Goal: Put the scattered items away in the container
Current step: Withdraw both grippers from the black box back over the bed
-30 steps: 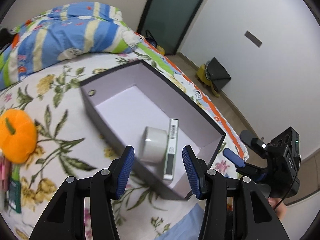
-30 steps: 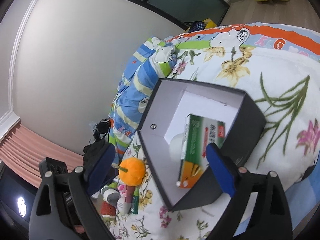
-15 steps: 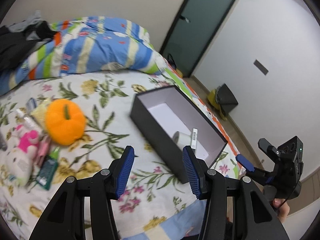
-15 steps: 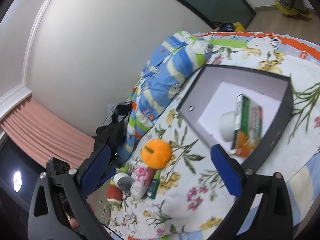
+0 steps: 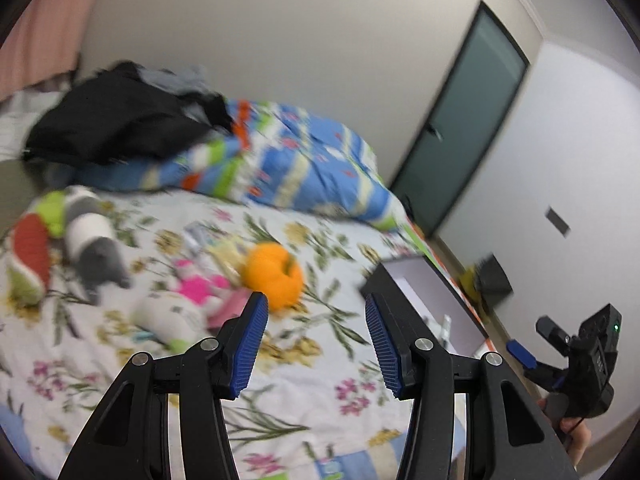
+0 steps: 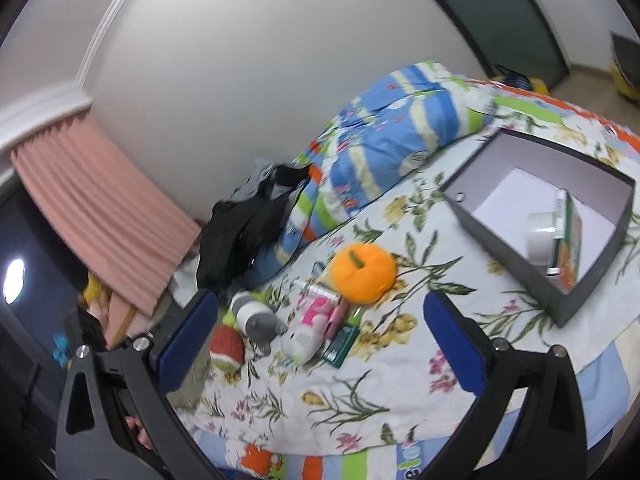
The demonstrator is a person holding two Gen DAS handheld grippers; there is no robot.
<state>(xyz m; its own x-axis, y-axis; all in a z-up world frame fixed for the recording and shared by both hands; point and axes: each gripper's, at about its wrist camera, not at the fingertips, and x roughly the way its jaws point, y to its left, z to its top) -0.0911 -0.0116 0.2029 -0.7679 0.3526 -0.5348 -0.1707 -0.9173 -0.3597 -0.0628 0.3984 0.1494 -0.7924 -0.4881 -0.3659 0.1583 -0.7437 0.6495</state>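
A dark open box (image 6: 540,284) lies on the floral bedspread at the right; it holds a white roll (image 6: 540,236) and a green and orange carton (image 6: 570,248). The box shows in the left wrist view (image 5: 404,300) too. Scattered left of it are an orange plush pumpkin (image 6: 362,270) (image 5: 276,274), a white and pink plush (image 6: 308,328), a grey and white plush (image 6: 256,316), a red plush (image 6: 228,346) and a small green packet (image 6: 340,346). My left gripper (image 5: 314,344) is open and empty above the bed. My right gripper (image 6: 316,356) is open wide and empty.
A blue striped quilt (image 6: 392,132) and black clothes (image 6: 244,224) lie at the bed's far side. A pink curtain (image 6: 100,208) hangs at the left. The bed's near edge (image 6: 360,456) is below my grippers.
Both grippers have drawn back from the box and swung left toward the scattered toys. The box has moved to the right in both views. Both stay open.
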